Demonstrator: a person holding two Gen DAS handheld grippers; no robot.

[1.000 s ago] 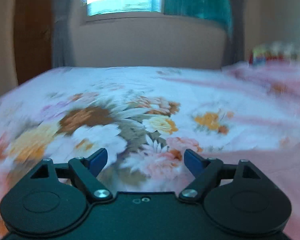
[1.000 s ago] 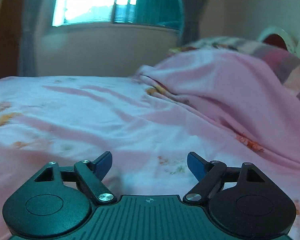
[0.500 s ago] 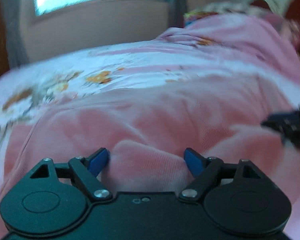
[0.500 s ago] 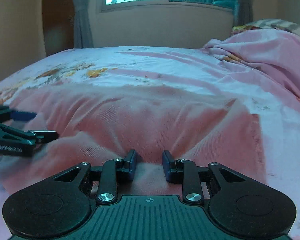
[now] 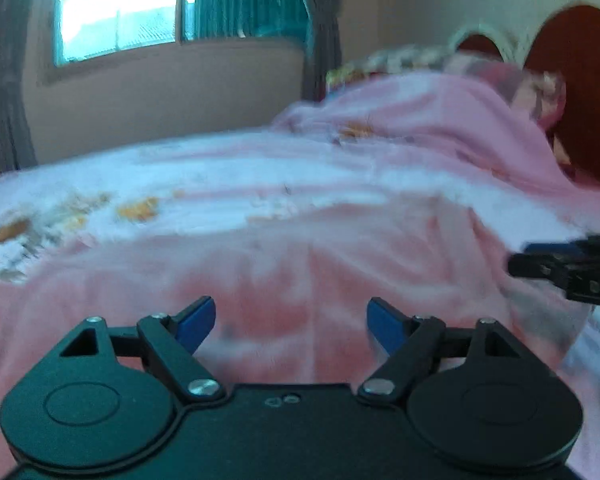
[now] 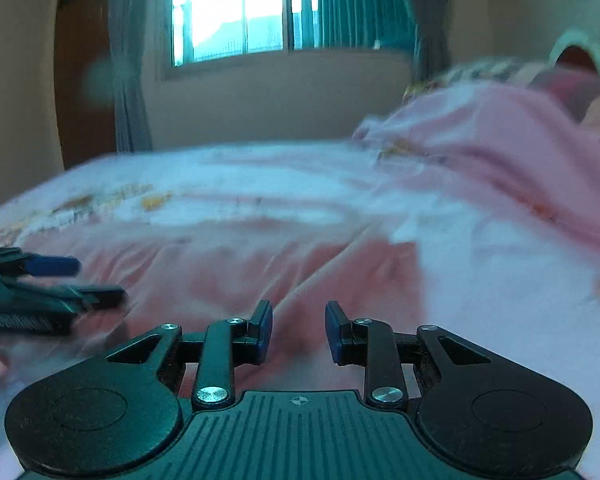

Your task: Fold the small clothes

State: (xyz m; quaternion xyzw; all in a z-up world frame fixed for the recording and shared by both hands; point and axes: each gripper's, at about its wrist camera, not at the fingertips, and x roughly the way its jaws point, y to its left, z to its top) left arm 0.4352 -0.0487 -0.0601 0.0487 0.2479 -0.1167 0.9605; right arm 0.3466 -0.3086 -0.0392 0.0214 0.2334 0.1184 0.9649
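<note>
A small pink garment (image 5: pixel 300 272) lies spread on the floral bedsheet (image 5: pixel 204 184), also in the right wrist view (image 6: pixel 260 264). My left gripper (image 5: pixel 290 322) is open, low over the garment's near edge, with nothing between its blue pads. My right gripper (image 6: pixel 298 330) has its jaws partly closed, with a gap between the pads, low over the garment's right part. I cannot tell whether cloth is pinched. Each gripper shows in the other's view: the right one at the right edge (image 5: pixel 568 268), the left one at the left edge (image 6: pixel 40 292).
A heaped pink blanket (image 5: pixel 440 128) and pillows lie at the right by the wooden headboard (image 5: pixel 580 80). A wall with a window (image 6: pixel 240 12) and curtains stands beyond the bed's far edge. A brown door (image 6: pixel 84 80) is at the left.
Both views are blurred by motion. The left gripper swung from the floral sheet onto the pink garment. The right gripper's jaws narrowed a second ago and now stand slightly wider than half a second ago.
</note>
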